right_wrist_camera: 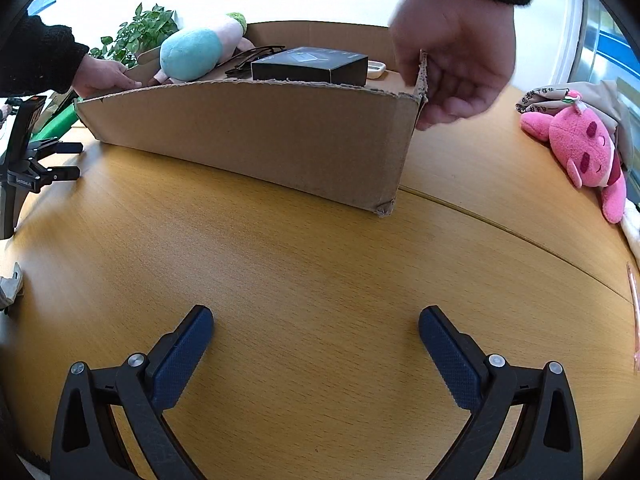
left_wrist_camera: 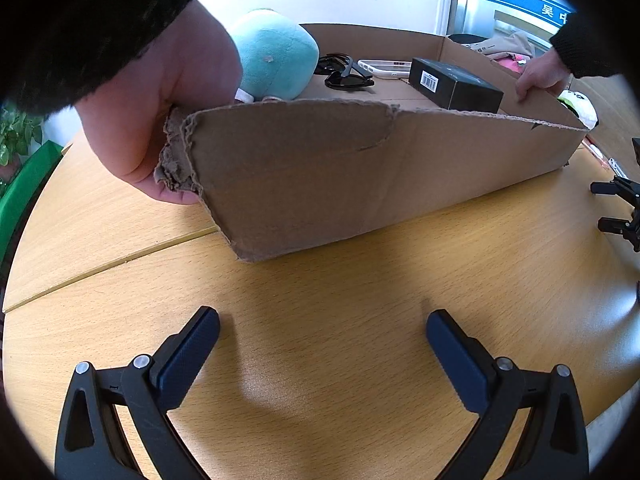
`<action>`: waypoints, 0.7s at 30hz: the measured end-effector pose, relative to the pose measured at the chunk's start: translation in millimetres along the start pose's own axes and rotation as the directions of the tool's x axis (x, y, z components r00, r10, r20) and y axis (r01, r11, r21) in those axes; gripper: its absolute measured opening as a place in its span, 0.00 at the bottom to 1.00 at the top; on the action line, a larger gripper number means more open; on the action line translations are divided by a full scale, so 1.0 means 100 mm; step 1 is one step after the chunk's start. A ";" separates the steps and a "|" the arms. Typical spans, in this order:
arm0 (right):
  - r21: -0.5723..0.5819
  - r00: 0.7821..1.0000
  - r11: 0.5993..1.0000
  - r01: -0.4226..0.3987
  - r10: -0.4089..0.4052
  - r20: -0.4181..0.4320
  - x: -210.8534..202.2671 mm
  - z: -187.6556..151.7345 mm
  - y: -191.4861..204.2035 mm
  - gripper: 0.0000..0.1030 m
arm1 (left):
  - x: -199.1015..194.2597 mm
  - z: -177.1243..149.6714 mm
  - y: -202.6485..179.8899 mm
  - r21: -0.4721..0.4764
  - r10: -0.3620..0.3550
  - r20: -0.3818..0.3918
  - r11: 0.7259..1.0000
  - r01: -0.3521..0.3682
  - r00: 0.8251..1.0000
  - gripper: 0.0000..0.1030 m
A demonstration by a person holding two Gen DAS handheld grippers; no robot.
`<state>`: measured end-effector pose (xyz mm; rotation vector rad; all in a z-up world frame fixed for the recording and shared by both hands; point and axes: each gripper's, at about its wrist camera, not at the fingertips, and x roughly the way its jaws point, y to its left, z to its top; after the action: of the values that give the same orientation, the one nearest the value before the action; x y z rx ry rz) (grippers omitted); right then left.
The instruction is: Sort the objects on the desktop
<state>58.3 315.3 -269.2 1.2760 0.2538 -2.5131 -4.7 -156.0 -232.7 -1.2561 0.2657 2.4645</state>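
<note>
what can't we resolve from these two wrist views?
- Left wrist view: lower part of the teal plush hidden by the cardboard box wall and a hand.
- Right wrist view: sunglasses mostly behind the black box.
- Right wrist view: hand motion-blurred.

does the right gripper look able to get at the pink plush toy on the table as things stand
Probably yes. The right gripper is open over bare wooden table, and the pink plush toy lies in the open to its right, outside the cardboard box, with nothing between them.
</note>
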 end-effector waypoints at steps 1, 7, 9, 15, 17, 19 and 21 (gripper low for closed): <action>0.003 1.000 1.000 0.002 -0.002 0.000 0.00 0.00 0.00 1.00 | 0.00 0.00 0.00 0.000 0.000 0.000 1.000 0.000 1.000 1.00; 0.061 0.999 0.997 0.046 -0.046 -0.003 0.04 0.04 -0.01 1.00 | 0.00 0.00 0.00 0.000 -0.001 0.000 1.000 0.001 1.000 1.00; 0.066 0.999 0.997 0.050 -0.050 -0.003 0.04 0.05 -0.01 1.00 | 0.00 0.00 0.00 0.001 -0.001 0.000 1.000 0.001 1.000 1.00; 0.067 0.999 0.996 0.051 -0.051 -0.004 0.05 0.04 -0.02 1.00 | 0.00 0.00 0.00 0.001 -0.001 0.000 1.000 0.001 1.000 1.00; 0.067 0.999 0.996 0.051 -0.051 -0.004 0.05 0.04 -0.02 1.00 | 0.00 0.00 0.00 0.001 -0.001 0.000 1.000 0.001 1.000 1.00; 0.067 0.999 0.996 0.051 -0.051 -0.004 0.05 0.04 -0.02 1.00 | 0.00 0.00 0.00 0.001 -0.001 0.000 1.000 0.001 1.000 1.00; 0.068 0.999 0.996 0.052 -0.052 -0.004 0.05 0.04 -0.02 1.00 | 0.01 0.00 0.00 0.001 -0.001 0.000 1.000 0.001 1.000 1.00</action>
<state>51.9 315.0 -270.3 1.3145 0.2065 -2.5841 -5.4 -155.7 -232.9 -1.2554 0.2665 2.4626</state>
